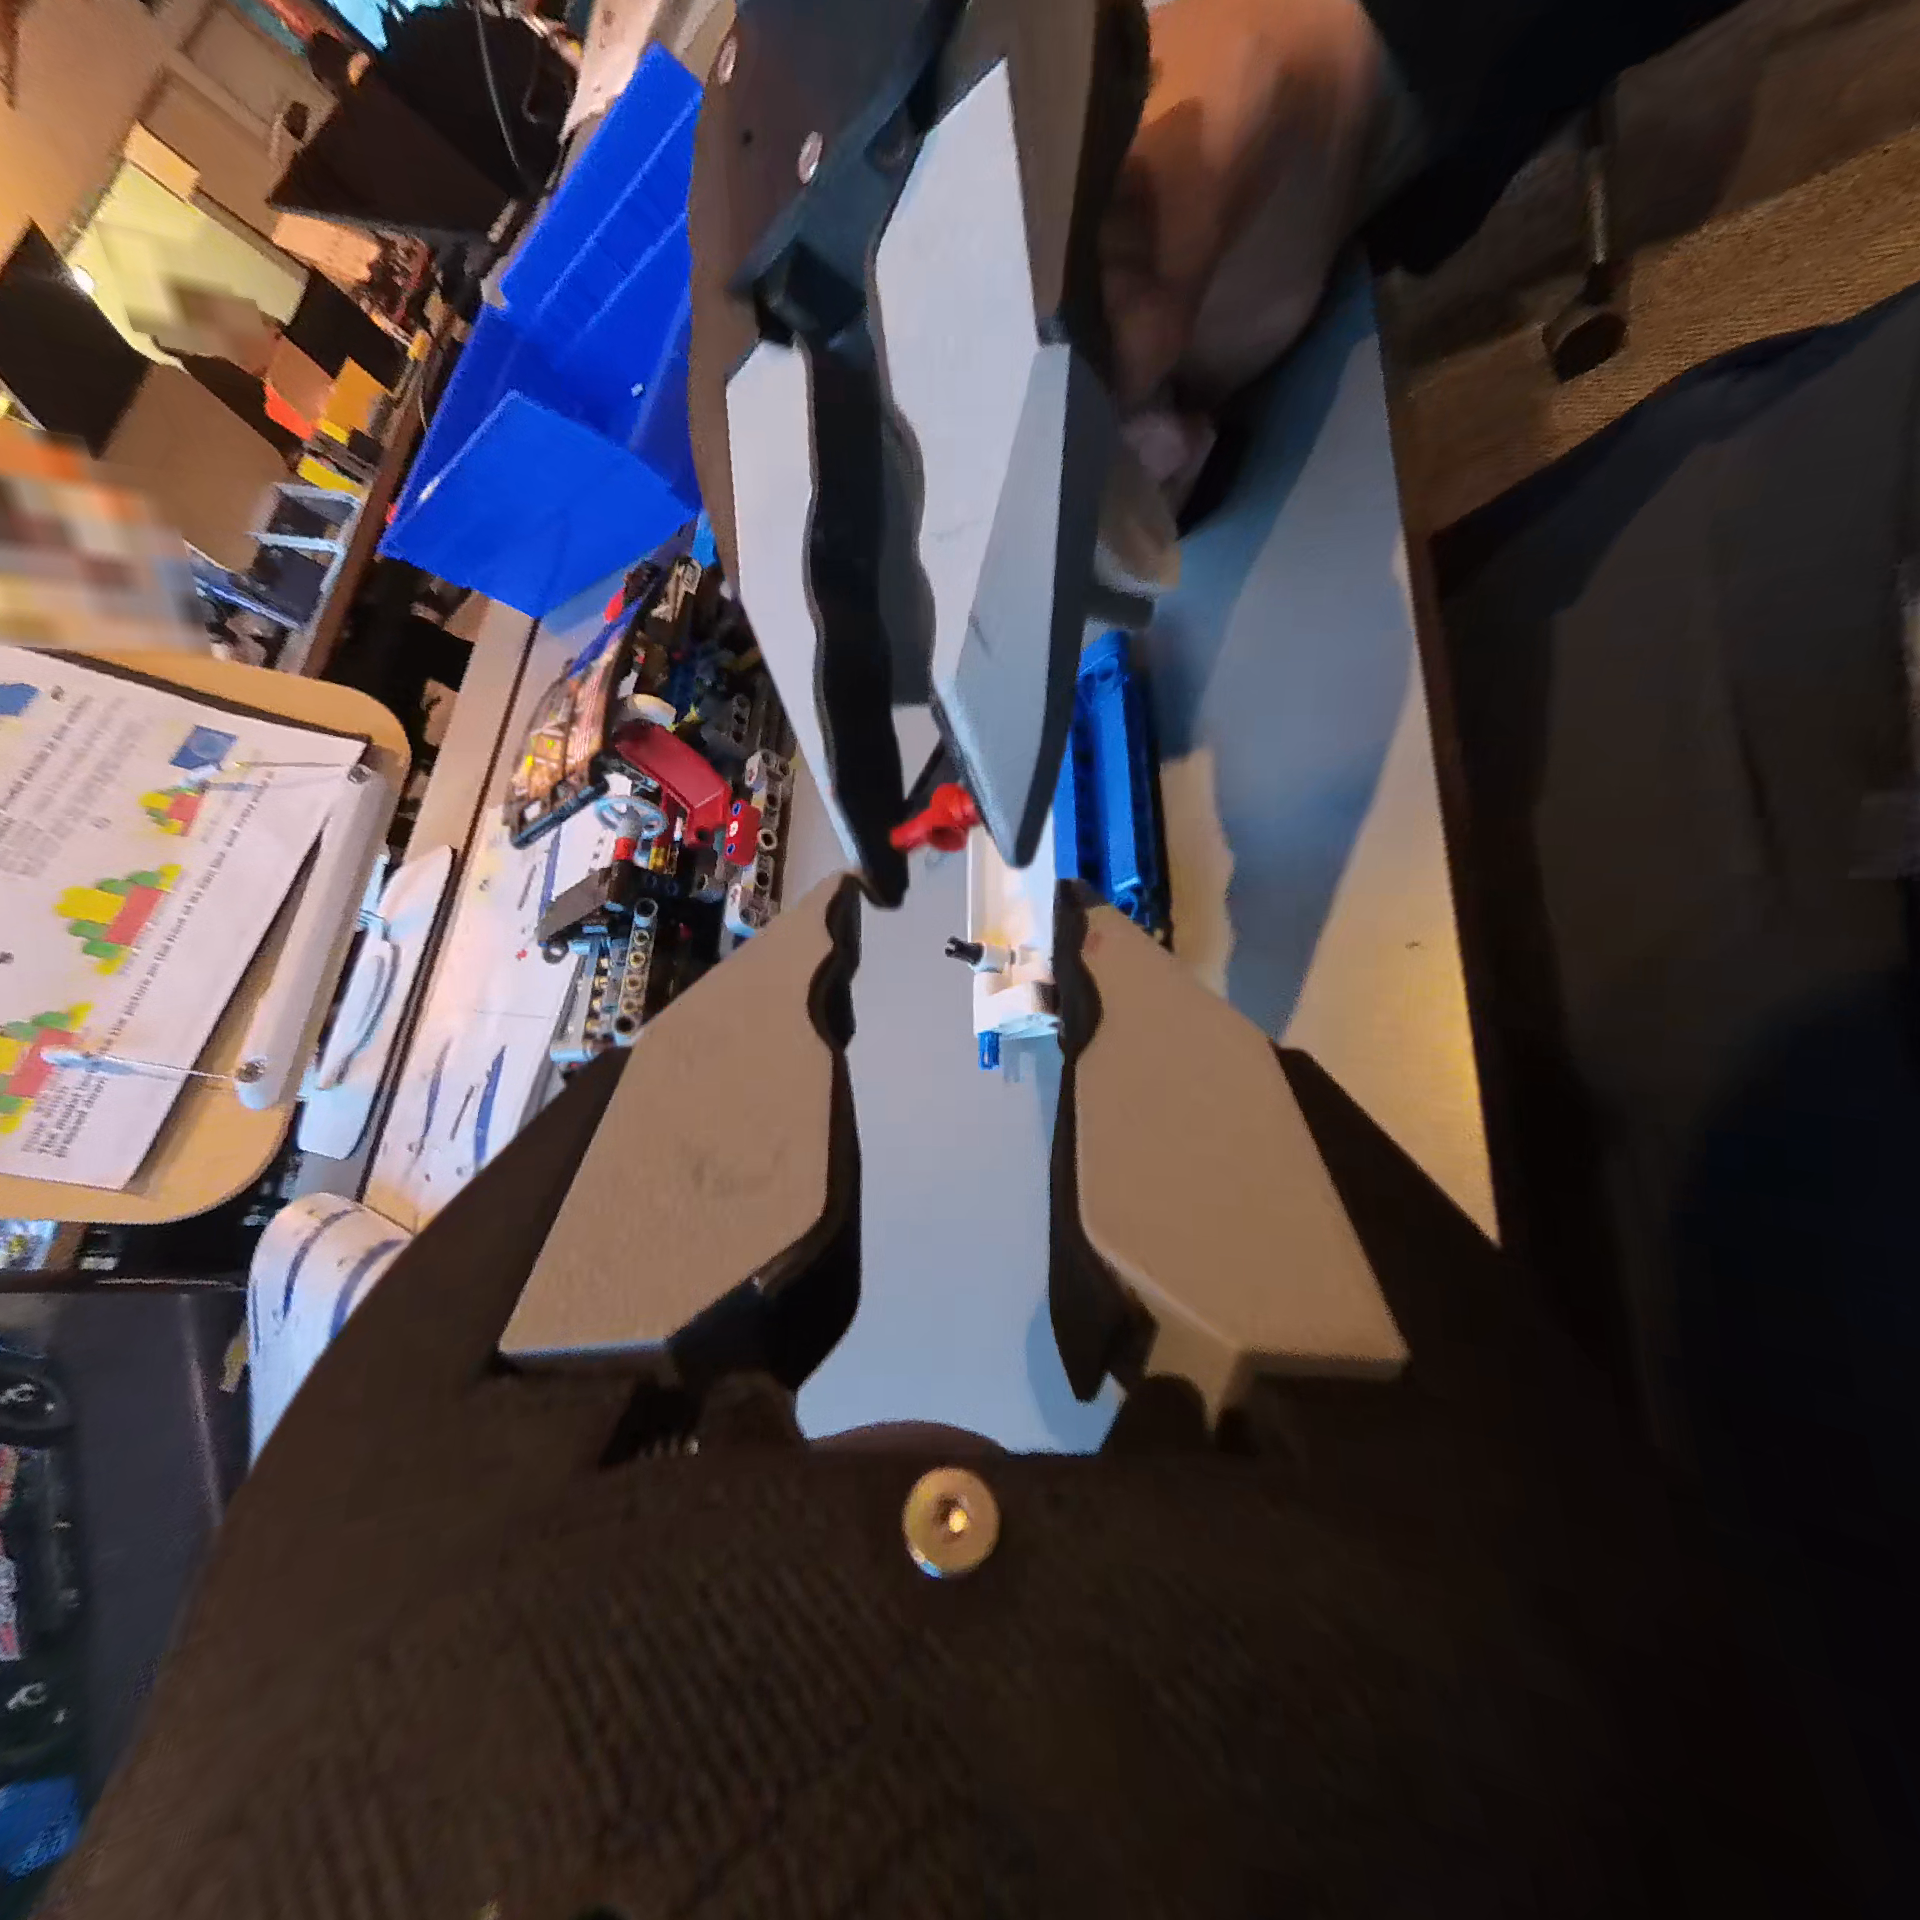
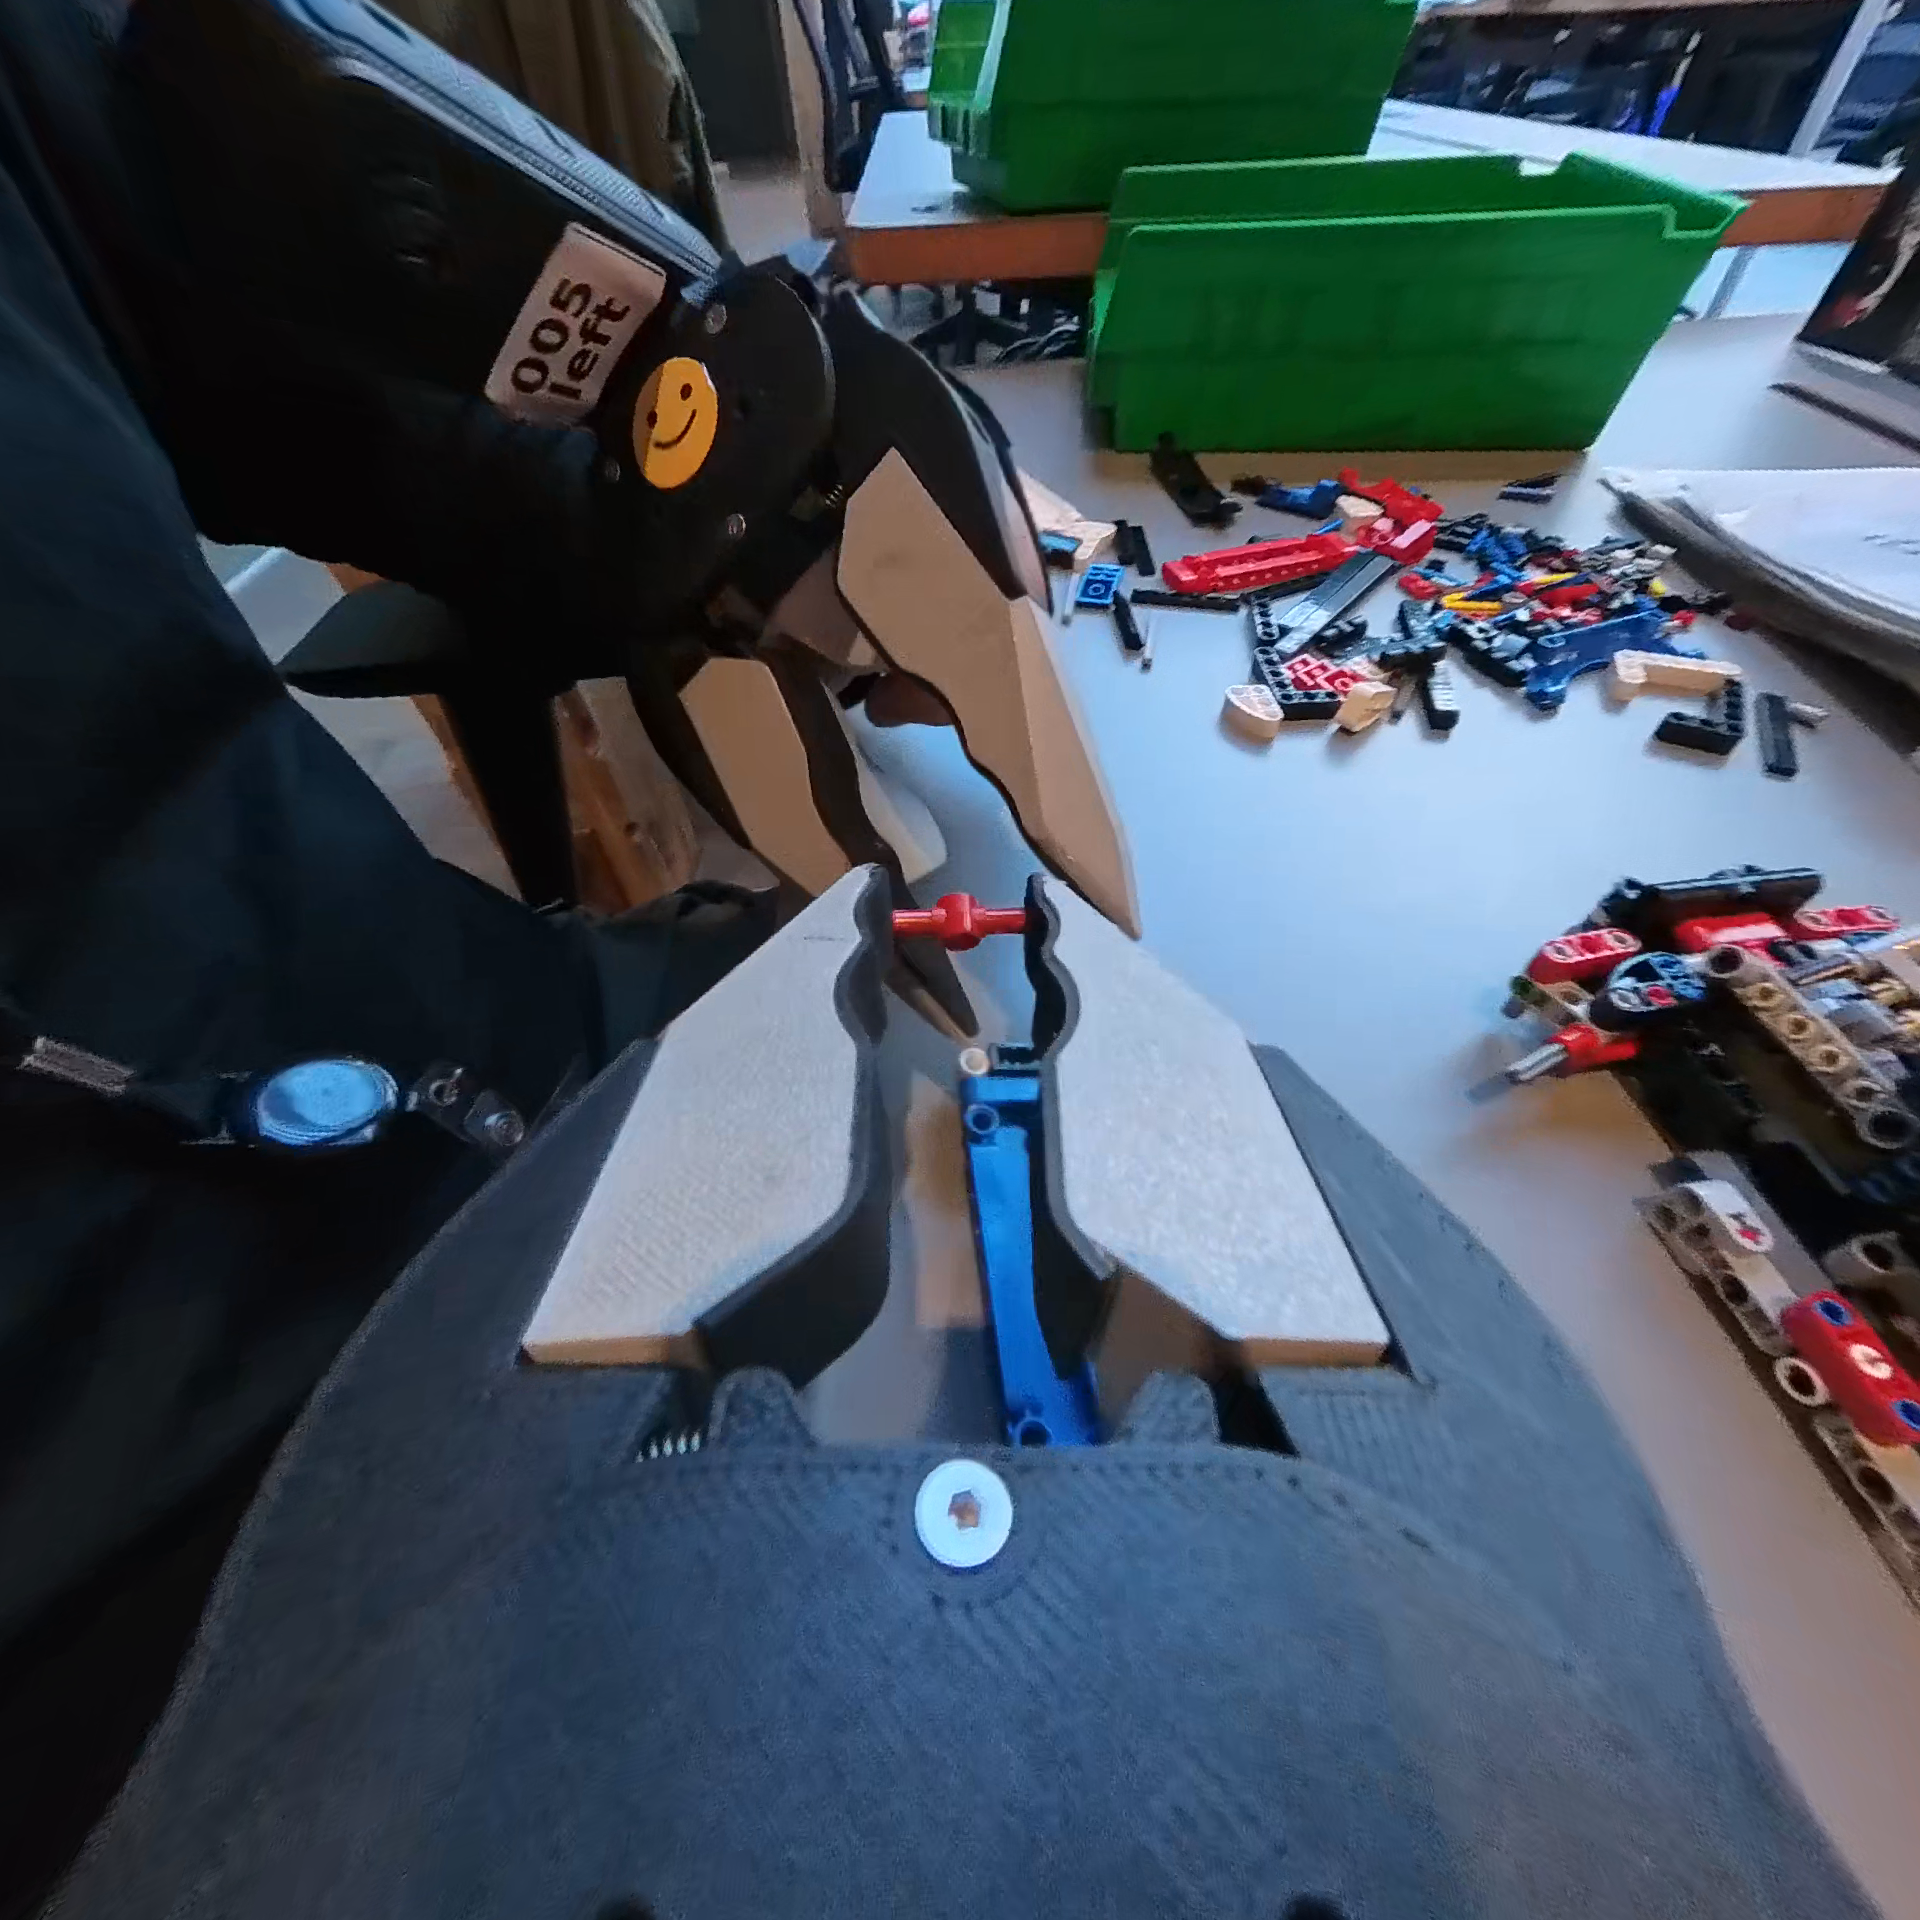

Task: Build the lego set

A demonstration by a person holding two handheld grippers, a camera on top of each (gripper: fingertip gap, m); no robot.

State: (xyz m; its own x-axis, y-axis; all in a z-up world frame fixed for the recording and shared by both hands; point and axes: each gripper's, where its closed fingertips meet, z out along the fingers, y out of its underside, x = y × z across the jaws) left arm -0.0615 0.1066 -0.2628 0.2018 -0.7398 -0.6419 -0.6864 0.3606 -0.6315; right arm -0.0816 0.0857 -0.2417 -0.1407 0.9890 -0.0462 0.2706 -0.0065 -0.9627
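The right gripper (image 2: 961,920) pinches a small red pin (image 2: 956,921) between its tips; a blue beam (image 2: 1003,1226) lies on the grey table (image 2: 1351,935) under it; the left gripper (image 2: 997,904) has its fingers apart, right beside the pin; farther off sit a half-built model (image 2: 1745,997), loose pieces (image 2: 1455,613) and green bins (image 2: 1382,301).

A white label (image 2: 575,327) with black characters is borne by the left gripper (image 2: 997,914), beside a yellow smiley sticker (image 2: 675,422). A printed instruction sheet (image 1: 135,894) with coloured brick diagrams is seen on a clipboard (image 1: 343,717); its print is blurred.
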